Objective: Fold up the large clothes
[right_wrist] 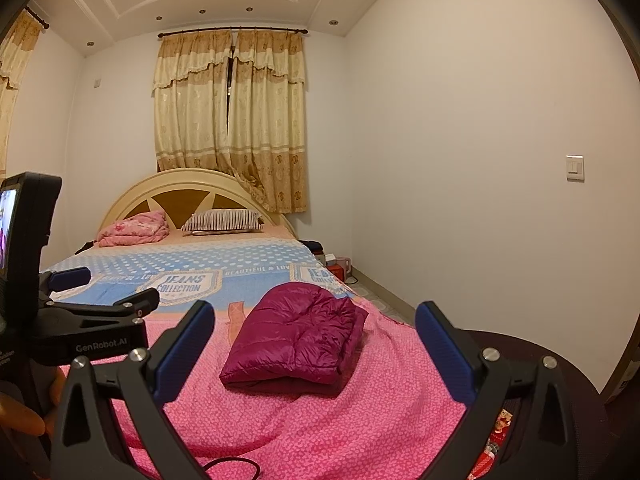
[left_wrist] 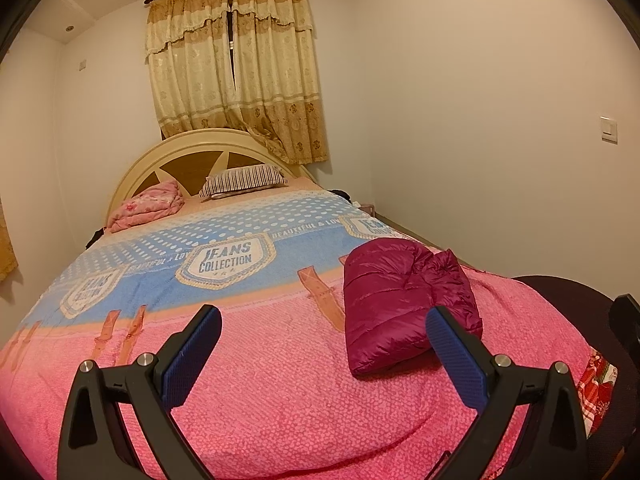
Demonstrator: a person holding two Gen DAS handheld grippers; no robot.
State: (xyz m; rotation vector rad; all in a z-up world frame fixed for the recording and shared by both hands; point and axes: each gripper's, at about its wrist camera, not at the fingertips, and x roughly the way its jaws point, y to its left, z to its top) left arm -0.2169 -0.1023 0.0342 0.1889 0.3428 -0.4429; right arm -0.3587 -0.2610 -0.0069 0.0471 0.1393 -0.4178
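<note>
left gripper [left_wrist: 324,320]: jaws wide apart, nothing between them, blue pads [left_wrist: 192,354] facing each other across the lower frame, held above the pink end of the bedspread [left_wrist: 280,380]. right gripper [right_wrist: 314,316]: same state, jaws spread, empty, low in its own view. in the right wrist view the left gripper also shows at the left edge as a black body marked "genrobot.ai", with a small lit screen [right_wrist: 8,228] above it and part of a hand [right_wrist: 24,420] at the lower left.

folded jacket [left_wrist: 404,304]: magenta, quilted, shiny, lying as a compact bundle on the pink part of the bedspread. right of centre in the left view, its near edge partly behind the right-hand pad; centre frame in the right view, seen between the two pads. neither gripper touches it.

farther out: blue band of the bedspread printed "jeans collection" mid-frame. striped pillow [left_wrist: 244,180] and pink bundle of bedding [left_wrist: 146,206] against the arched headboard [left_wrist: 176,148]. cream and gold curtains [left_wrist: 236,68] closed, top centre. light switch [left_wrist: 609,129] on the wall at right. black cable [right_wrist: 240,466] at the bottom edge of the right view.
</note>
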